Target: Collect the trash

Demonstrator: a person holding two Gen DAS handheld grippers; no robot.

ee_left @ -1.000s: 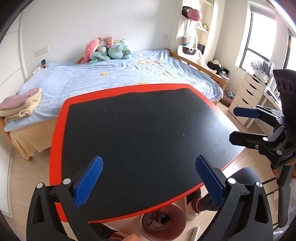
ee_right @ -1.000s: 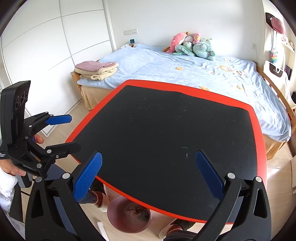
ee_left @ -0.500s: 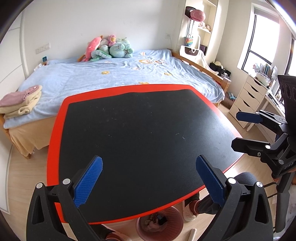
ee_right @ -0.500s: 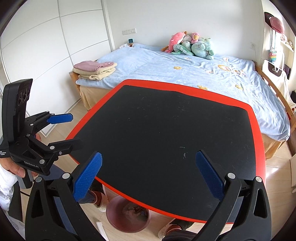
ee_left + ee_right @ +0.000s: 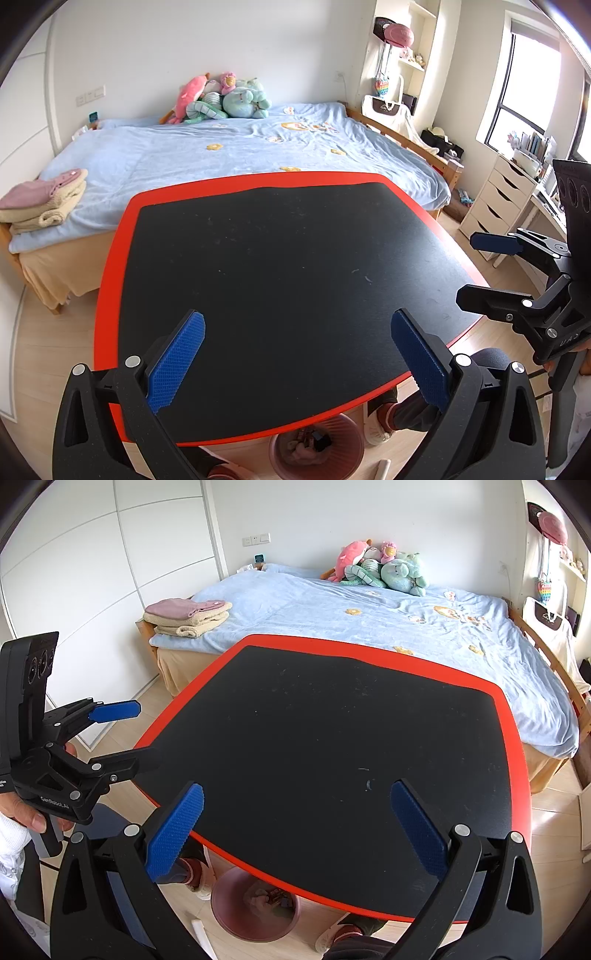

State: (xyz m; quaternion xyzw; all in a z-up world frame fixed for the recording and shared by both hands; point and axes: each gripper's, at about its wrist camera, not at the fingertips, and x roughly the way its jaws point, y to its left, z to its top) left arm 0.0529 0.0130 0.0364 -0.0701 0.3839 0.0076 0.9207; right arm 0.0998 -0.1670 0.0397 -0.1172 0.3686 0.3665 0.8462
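- I held the left gripper [image 5: 297, 354] and right gripper [image 5: 295, 830] above the tabletop [image 5: 295, 258], fingers wide, holding nothing.
- The trash bin [image 5: 317, 448], already holding scraps, stood under the near edge.
- Collection looked nearly complete; next, I judged, checking for leftovers.

Bright daylight comes in from the window [image 5: 524, 107], which glows too white. Everything looks sharp. Walls bend at the round, dark picture edges.

Left gripper [image 5: 122, 734], seen at the left edge of the right wrist view: white lettering "GenRobot.AI" printed on its black body. No other legible text.
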